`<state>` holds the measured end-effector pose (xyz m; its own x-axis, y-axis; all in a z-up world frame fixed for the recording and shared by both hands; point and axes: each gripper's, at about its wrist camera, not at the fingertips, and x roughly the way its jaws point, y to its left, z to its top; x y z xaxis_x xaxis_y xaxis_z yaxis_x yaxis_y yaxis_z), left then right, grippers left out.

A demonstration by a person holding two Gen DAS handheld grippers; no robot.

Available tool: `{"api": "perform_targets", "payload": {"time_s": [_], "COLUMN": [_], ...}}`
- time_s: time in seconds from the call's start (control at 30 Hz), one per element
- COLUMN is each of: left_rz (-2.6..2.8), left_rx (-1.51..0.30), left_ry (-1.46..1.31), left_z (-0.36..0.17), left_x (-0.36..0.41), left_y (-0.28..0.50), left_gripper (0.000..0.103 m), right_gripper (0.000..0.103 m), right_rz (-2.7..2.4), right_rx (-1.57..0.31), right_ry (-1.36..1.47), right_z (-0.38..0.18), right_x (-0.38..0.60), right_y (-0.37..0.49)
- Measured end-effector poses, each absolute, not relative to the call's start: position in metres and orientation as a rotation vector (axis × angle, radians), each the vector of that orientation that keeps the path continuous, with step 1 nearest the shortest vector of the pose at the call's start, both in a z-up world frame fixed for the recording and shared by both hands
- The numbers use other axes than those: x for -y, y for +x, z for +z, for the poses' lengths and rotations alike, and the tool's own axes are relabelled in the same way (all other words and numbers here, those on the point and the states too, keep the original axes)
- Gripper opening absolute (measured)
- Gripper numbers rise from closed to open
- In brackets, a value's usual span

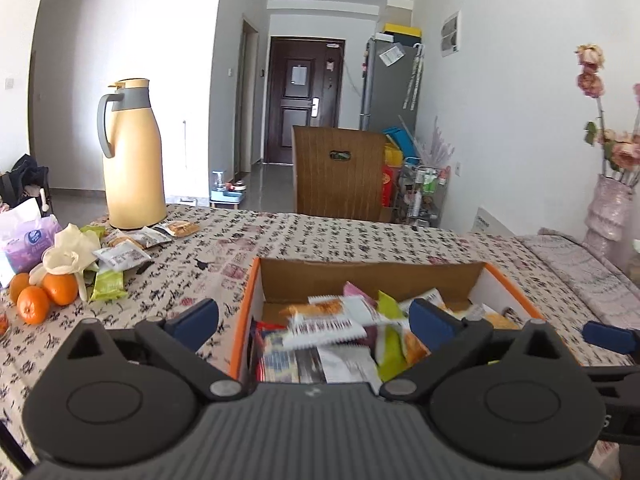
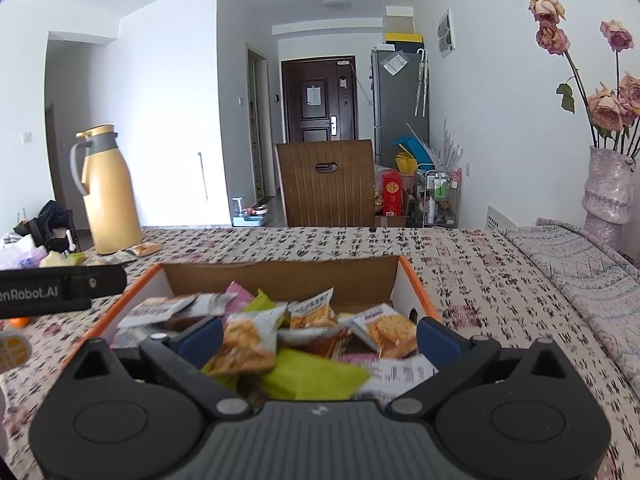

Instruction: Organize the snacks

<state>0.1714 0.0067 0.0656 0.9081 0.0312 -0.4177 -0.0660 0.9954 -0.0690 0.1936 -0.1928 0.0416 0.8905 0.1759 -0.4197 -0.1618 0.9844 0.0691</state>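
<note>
Both grippers hang spread wide and empty over a cardboard box (image 1: 372,276) of snack packets (image 2: 248,340) on the patterned tablecloth (image 1: 320,236), the left gripper (image 1: 314,320) above its left half, the right gripper (image 2: 320,336) above its middle. Farther left, loose packets (image 1: 120,256) lie beside oranges (image 1: 44,294) and a yellow jug (image 1: 132,156).
</note>
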Motion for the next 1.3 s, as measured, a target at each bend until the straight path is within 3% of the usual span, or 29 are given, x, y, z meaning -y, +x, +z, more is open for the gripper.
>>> {"api": "perform_targets", "payload": {"time_s": [0.63,1.3], "left_rz": [-0.02,-0.046], "left_rx": [-0.521,-0.551], "left_ry": [-0.042,-0.03], "left_z": [0.031,0.016], "left_x": [-0.006,-0.006], "left_y": [0.054,0.021], "left_gripper": [0.103,0.103], "right_gripper": [0.103,0.103], "right_rz": [0.187,0.193], "right_rx": [-0.524,-0.558], "right_ry": [0.038,0.033], "right_z": [0.012,0.002], "right_x": [0.21,0.213], "right_y": [0.066,0.033]}}
